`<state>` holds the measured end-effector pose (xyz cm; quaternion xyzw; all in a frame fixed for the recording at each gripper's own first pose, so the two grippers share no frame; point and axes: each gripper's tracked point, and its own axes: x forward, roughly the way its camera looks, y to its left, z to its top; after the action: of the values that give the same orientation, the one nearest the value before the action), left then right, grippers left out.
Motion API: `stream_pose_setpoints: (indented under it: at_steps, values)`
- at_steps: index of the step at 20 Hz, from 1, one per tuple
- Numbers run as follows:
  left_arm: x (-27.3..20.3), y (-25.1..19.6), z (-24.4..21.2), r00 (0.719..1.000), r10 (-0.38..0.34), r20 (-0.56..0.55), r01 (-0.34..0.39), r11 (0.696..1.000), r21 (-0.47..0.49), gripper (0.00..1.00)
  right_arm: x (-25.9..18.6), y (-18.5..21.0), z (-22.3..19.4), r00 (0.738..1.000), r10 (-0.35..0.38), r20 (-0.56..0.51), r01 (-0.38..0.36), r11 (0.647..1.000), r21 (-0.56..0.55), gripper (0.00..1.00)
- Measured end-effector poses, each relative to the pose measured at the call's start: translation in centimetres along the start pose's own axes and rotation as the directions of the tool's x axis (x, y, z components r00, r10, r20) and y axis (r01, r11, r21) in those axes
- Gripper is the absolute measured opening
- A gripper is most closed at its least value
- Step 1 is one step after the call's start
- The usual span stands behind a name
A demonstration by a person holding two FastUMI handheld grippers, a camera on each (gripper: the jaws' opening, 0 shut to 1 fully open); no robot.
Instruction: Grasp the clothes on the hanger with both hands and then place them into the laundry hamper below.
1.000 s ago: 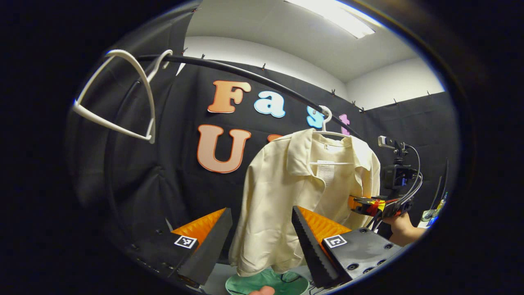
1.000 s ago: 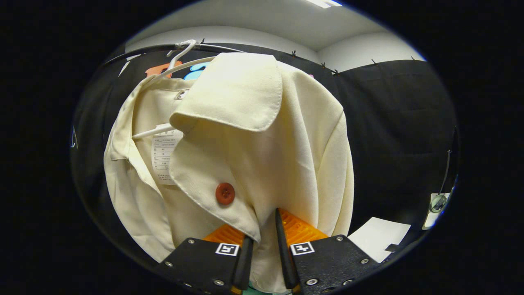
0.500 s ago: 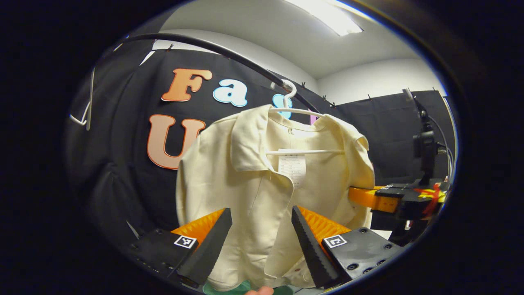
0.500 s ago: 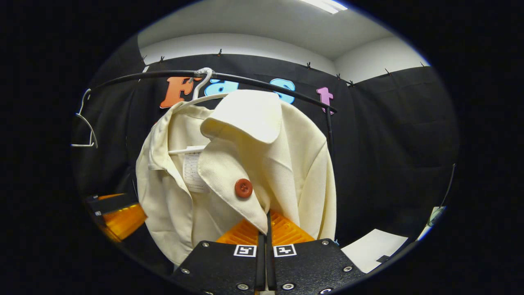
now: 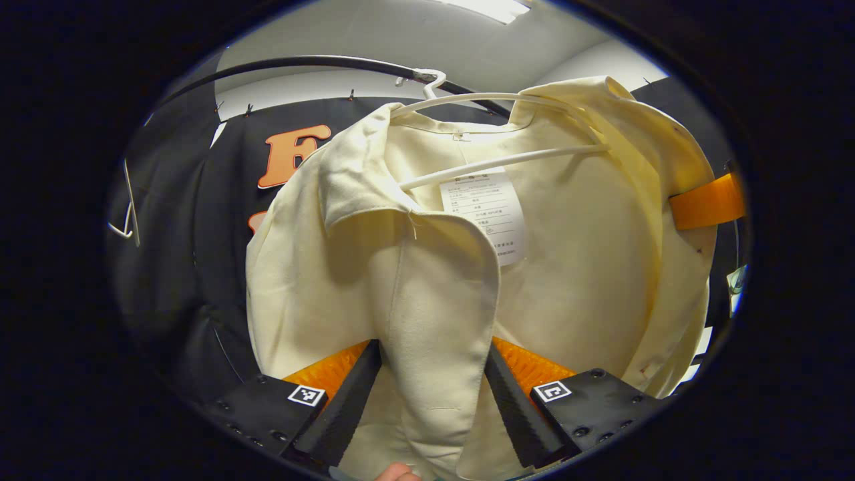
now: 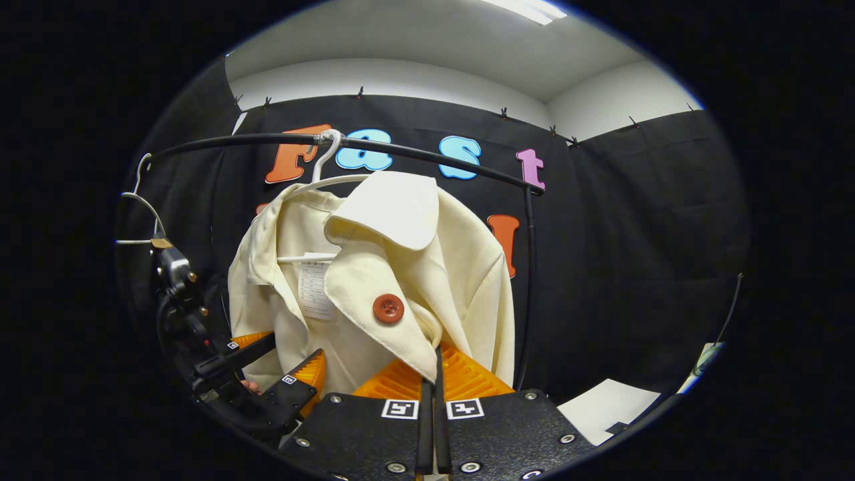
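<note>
Left hand-held gripper (image 5: 433,394) moved in since a second ago — fingers now apart, straddling left front panel of cream jacket (image 5: 414,267), not clamped yet. Right hand-held gripper (image 6: 433,427) pinched together on jacket's right front edge, below red button (image 6: 388,308). Jacket hangs on white hanger (image 5: 507,100) on black rail (image 6: 414,150). Risk — one-sided downward pull could snag collar on hanger, tipping it off rail.

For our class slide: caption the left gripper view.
Open left gripper straddles the cream jacket's front edge on its white hanger.

Cream jacket (image 6: 427,280), rust-red button (image 6: 388,308), white hanger (image 5: 494,100), black rail (image 6: 427,150).
</note>
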<state>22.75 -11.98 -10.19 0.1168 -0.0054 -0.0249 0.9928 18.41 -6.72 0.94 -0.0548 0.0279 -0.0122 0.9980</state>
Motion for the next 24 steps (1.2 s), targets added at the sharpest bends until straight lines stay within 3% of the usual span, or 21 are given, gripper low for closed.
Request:
stream_pose_setpoints:
  at_steps: [2,5,6,8,10,13,17,21,24]
  values:
    - [0.6,2.4,-0.1,0.997,0.076,-0.006,-0.076,0.997,0.001,0.97,0.1,0.2,0.0,1.0,0.011,-0.001,-0.011,1.0,0.006,0.01]
    - [0.7,5.1,0.8,0.994,0.107,-0.003,-0.107,0.994,-0.006,0.96,0.1,0.3,-0.1,1.0,0.02,-0.003,-0.02,1.0,0.0,0.01]
    - [0.6,5.9,1.4,0.993,0.115,0.012,-0.115,0.993,-0.008,0.87,0.1,0.3,-0.2,1.0,0.023,-0.004,-0.023,1.0,-0.002,0.01]
    - [0.3,7.7,2.7,0.992,0.122,0.025,-0.122,0.992,0.001,0.57,0.2,0.2,-0.2,1.0,0.023,0.002,-0.023,1.0,0.0,0.01]
    - [-0.4,10.2,3.5,0.987,0.157,0.03,-0.158,0.987,0.028,0.12,0.3,-0.2,-0.1,1.0,0.008,0.013,-0.008,1.0,0.004,0.01]
    - [-0.9,12.7,4.9,0.984,0.174,0.037,-0.175,0.984,0.03,0.14,-0.3,-1.4,0.2,0.999,-0.032,0.027,0.032,0.999,-0.004,0.01]
    - [-1.0,16.8,6.6,0.961,0.26,0.094,-0.272,0.95,0.154,0.12,-1.2,-3.2,1.9,0.998,-0.052,0.047,0.054,0.998,-0.03,0.01]
    - [0.0,19.9,8.6,0.946,0.304,0.11,-0.318,0.935,0.157,0.12,-2.4,-7.2,5.2,0.988,-0.12,0.095,0.126,0.99,-0.064,0.01]
    - [1.0,22.8,11.2,0.925,0.341,0.165,-0.37,0.908,0.199,0.13,-2.2,-10.5,8.2,0.976,-0.176,0.128,0.185,0.981,-0.059,0.01]
